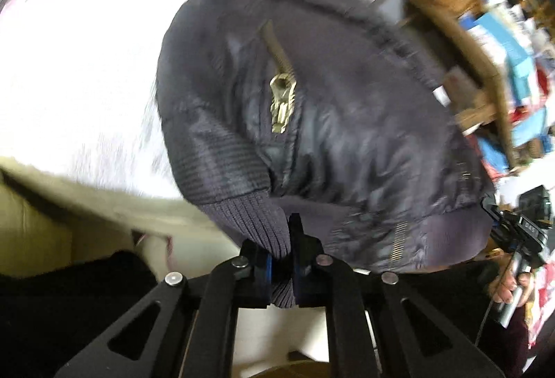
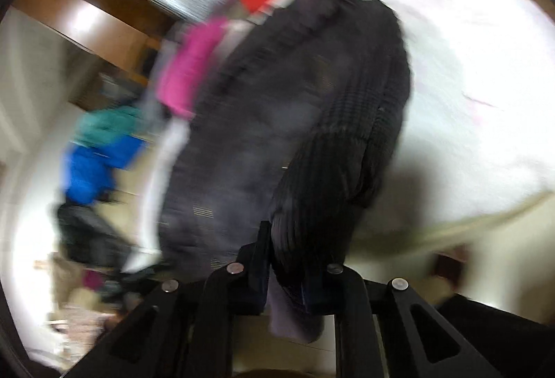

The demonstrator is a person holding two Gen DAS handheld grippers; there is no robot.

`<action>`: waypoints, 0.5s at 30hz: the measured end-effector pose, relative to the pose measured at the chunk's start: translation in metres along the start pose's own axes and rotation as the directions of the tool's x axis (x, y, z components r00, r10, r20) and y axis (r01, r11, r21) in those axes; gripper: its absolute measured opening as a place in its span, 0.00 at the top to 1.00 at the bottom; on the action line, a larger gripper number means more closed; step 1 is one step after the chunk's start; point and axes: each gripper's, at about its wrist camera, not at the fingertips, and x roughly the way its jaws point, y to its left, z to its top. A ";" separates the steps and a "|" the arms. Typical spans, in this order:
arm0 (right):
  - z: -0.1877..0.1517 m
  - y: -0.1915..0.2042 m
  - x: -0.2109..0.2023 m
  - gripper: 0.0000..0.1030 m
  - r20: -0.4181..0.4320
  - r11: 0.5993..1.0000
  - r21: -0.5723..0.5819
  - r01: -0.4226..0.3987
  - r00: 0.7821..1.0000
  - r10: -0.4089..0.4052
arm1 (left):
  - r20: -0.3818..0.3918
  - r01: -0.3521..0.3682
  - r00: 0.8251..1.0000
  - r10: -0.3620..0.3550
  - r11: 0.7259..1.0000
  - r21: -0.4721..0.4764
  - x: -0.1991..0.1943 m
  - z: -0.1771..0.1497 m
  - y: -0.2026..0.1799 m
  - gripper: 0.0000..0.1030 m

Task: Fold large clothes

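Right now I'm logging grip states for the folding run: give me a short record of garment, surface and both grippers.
garment: dark bomber jacket with brass zipper pull
surface: white sheet
left gripper: shut on ribbed cuff
right gripper: shut on ribbed knit edge of the jacket
background: red and pink fabric, blurred

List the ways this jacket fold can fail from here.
1. The left tool pinches only the ribbed cuff; stretchy knit may slip free.
2. The right tool also bites a narrow ribbed edge of the dark jacket, so its weight may pull it loose.
3. The brass zipper pull could snag the white sheet underneath.
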 end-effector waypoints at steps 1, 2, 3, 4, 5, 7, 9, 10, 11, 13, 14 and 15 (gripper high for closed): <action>0.003 0.002 -0.004 0.84 0.016 0.999 0.006 -0.044 0.999 0.044 | 0.016 0.015 1.000 -0.015 1.000 -0.001 -0.004 0.002 0.000 0.91; 0.006 0.002 -0.003 0.84 0.014 0.999 0.009 -0.050 0.999 0.050 | 0.021 0.023 1.000 -0.023 1.000 -0.010 -0.001 0.004 0.004 0.91; 0.009 0.000 0.002 0.84 -0.002 0.999 0.008 -0.034 0.999 0.034 | 0.007 0.019 1.000 -0.019 1.000 -0.018 0.004 0.003 0.005 0.91; 0.008 -0.004 0.007 0.84 -0.026 1.000 0.013 -0.010 1.000 0.010 | -0.018 0.008 1.000 -0.009 1.000 -0.025 0.010 -0.001 0.008 0.91; 0.006 -0.011 0.015 0.82 -0.054 0.999 0.038 0.020 0.998 -0.018 | -0.058 -0.027 0.998 0.025 0.999 -0.029 0.020 -0.002 0.011 0.91; -0.001 -0.021 0.024 0.73 -0.110 0.991 0.083 0.101 0.990 -0.092 | -0.104 -0.076 0.992 0.073 0.997 -0.033 0.028 -0.001 0.009 0.90; -0.001 -0.031 0.030 0.44 -0.144 0.977 0.114 0.180 0.976 -0.163 | -0.155 -0.103 0.983 0.095 0.993 -0.050 0.042 0.000 0.012 0.85; -0.002 -0.032 0.030 0.30 -0.152 0.975 0.117 0.190 0.973 -0.171 | -0.166 -0.105 0.982 0.094 0.993 -0.060 0.041 -0.002 0.009 0.77; -0.002 -0.032 0.034 0.28 -0.153 0.975 0.112 0.192 0.973 -0.174 | -0.184 -0.100 0.979 0.084 0.992 -0.079 0.046 -0.003 0.012 0.71; -0.001 -0.027 0.049 0.28 -0.165 0.974 0.062 0.218 0.965 -0.206 | -0.200 -0.088 0.977 0.068 0.992 -0.094 0.050 -0.004 0.015 0.64; -0.001 -0.024 0.057 0.28 -0.173 0.970 0.025 0.240 0.957 -0.232 | -0.200 -0.086 0.978 0.066 0.992 -0.092 0.054 -0.004 0.014 0.64; -0.003 -0.024 0.067 0.30 -0.186 0.962 -0.015 0.272 0.945 -0.270 | -0.198 -0.082 0.978 0.063 0.992 -0.092 0.055 -0.003 0.014 0.64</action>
